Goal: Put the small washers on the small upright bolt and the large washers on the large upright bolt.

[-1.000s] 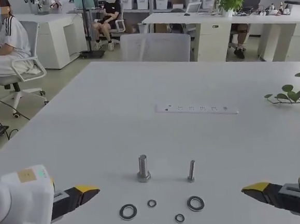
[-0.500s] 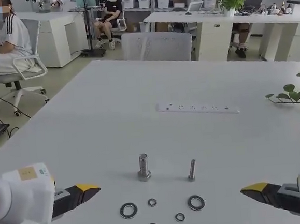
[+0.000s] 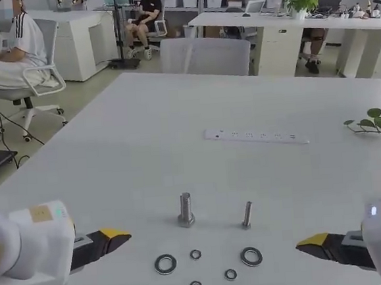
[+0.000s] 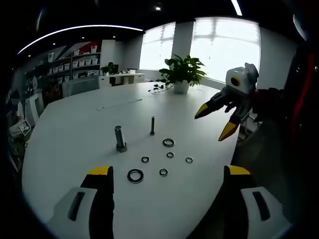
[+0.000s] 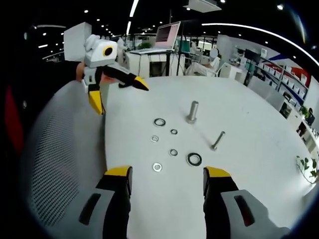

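Washers (image 3: 251,256) lie on the counter (image 3: 145,152) just nearer than the upright bolts (image 3: 186,209); left hand-held gripper (image 4: 168,170) and right hand-held gripper (image 5: 167,172) gape wide, empty.

Table (image 3: 112,155): white top, smooth and matt, with a soft sheen across the middle of the head view.
Large upright bolt (image 3: 186,209): grey metal with a dull shine and a ribbed thread on the upper shaft.
Small upright bolt (image 3: 248,214): the same grey metal, faintly glossy.
Large washers (image 3: 165,264): dark metal rings, smooth and lightly reflective.
Small washers (image 3: 195,254): metal, smooth.
Left gripper (image 5: 119,96): matt white hard plastic housing; black jaws with yellow tips.
Right gripper (image 4: 213,124): the same white plastic, black jaws and yellow tips.
Power strip (image 3: 256,136): smooth white plastic, centre of the head view.
Chair back (image 5: 60,164): grey woven mesh, rough, at the left of the right gripper view.
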